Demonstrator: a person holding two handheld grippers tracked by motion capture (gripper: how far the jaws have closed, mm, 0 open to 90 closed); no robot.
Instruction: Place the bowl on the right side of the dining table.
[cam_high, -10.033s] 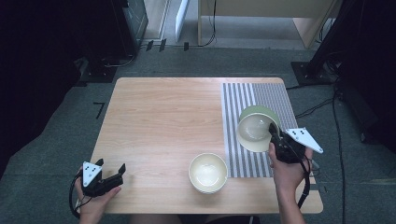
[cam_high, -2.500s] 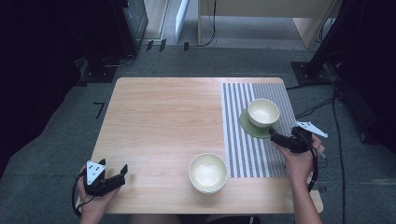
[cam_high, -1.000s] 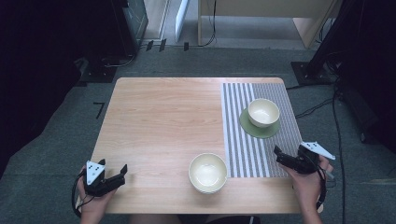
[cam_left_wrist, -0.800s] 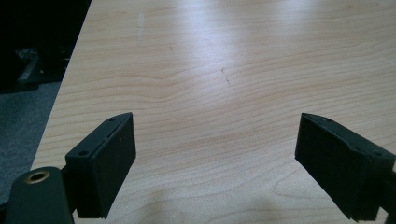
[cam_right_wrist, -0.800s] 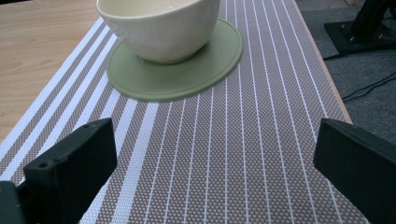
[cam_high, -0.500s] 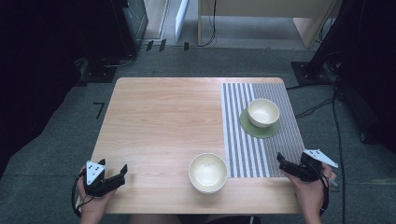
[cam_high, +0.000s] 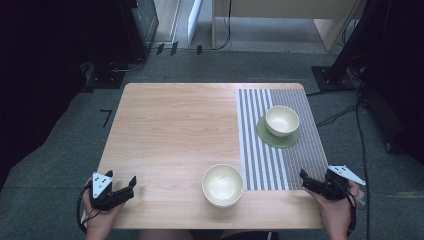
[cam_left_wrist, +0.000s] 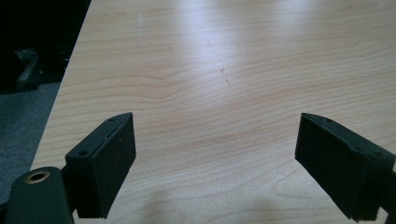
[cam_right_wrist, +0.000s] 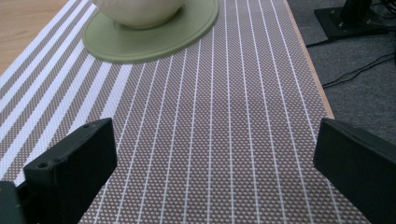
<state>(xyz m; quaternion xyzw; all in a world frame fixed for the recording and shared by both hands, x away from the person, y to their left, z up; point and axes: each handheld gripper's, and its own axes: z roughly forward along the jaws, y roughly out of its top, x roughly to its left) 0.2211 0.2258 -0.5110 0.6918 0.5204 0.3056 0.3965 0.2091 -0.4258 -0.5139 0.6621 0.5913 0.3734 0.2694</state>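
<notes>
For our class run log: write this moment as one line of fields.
left claw: open, empty, near table corner | right claw: open, empty, at striped placemat edge | cream bowl: on green saucer | second bowl: on wood, untouched

**Wood, weave and glaze**

My table (cam_high: 175, 135) is pale wood with a smooth, faintly shiny finish that catches the light. The striped mat (cam_right_wrist: 224, 140) looks like coarse woven cloth, matt and dotted in texture. The green saucer (cam_right_wrist: 154, 39) is smooth and matt; the bowl (cam_high: 282, 120) on it and the nearer bowl (cam_high: 222, 185) look like glazed ceramic. My right gripper (cam_right_wrist: 215, 179) and left gripper (cam_left_wrist: 215, 168) have matt black plastic jaws.
</notes>
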